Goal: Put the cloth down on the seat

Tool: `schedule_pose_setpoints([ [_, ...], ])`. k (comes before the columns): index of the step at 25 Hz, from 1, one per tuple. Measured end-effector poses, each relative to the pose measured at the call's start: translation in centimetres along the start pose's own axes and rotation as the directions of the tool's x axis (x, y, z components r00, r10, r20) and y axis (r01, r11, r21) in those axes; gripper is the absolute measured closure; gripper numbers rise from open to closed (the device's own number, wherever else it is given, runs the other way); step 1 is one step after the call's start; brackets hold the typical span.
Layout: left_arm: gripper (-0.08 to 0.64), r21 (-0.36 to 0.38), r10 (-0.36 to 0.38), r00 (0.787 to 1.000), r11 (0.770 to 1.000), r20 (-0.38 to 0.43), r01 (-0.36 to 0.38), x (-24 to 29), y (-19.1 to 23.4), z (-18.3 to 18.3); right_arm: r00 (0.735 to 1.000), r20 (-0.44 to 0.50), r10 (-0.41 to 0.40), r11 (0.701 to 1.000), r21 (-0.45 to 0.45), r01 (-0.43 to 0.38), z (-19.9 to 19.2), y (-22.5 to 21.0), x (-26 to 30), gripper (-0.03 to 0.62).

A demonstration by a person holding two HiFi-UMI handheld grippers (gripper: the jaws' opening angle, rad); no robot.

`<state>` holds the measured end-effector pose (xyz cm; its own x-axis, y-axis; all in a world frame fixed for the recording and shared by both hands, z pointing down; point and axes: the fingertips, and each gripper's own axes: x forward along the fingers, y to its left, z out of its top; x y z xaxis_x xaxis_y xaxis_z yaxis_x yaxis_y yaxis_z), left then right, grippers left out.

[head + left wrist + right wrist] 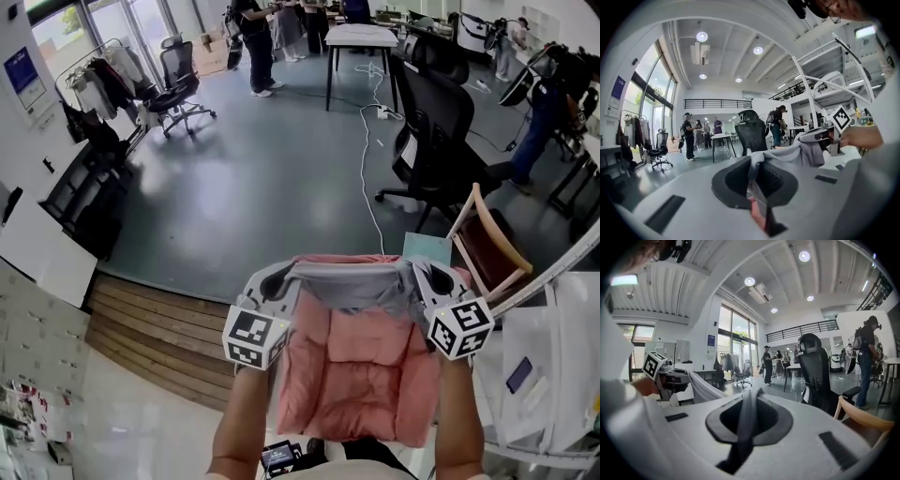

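Pink quilted cushion [356, 375] lies closest, right below me between my forearms, and I take it for the seat the task means. Above its far edge I hold a thin grey cloth [352, 286] stretched sideways. My left hand-held gripper [286, 277] is clamped tight on one corner and my right hand-held gripper [417, 274] is clamped tight on the other. In each gripper view a fold of the fabric runs up between the closed jaws. Holding both corners apart keeps the cloth spread, so it should land flat and not in a heap. Both tools point nearly level, which lets the cloth hang down towards the cushion; whether its lower edge already touches the padding I cannot tell. By my reckoning the laying-down is under way but not done, since neither corner is let go.

Just beyond, to the right, a light wooden chair [487, 248] with a dark seat stands tilted in my view, apart from the cushion. Farther off is a black office chair [436, 131], then a white desk [361, 37], and people [255, 42] standing at the back of the room.
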<state>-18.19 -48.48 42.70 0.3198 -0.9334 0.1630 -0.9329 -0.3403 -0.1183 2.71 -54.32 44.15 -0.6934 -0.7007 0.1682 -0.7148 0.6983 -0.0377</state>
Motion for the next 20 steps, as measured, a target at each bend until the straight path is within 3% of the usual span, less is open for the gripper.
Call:
schedule_pose_setpoints([
  [20,0.546,-0.083,0.072,0.974,0.992,-0.216,-0.091,10.5,4.9,-13.0,0.987,-0.156,0.032,0.999,0.042,-0.026,-10.8,-6.8,13.4,0.584],
])
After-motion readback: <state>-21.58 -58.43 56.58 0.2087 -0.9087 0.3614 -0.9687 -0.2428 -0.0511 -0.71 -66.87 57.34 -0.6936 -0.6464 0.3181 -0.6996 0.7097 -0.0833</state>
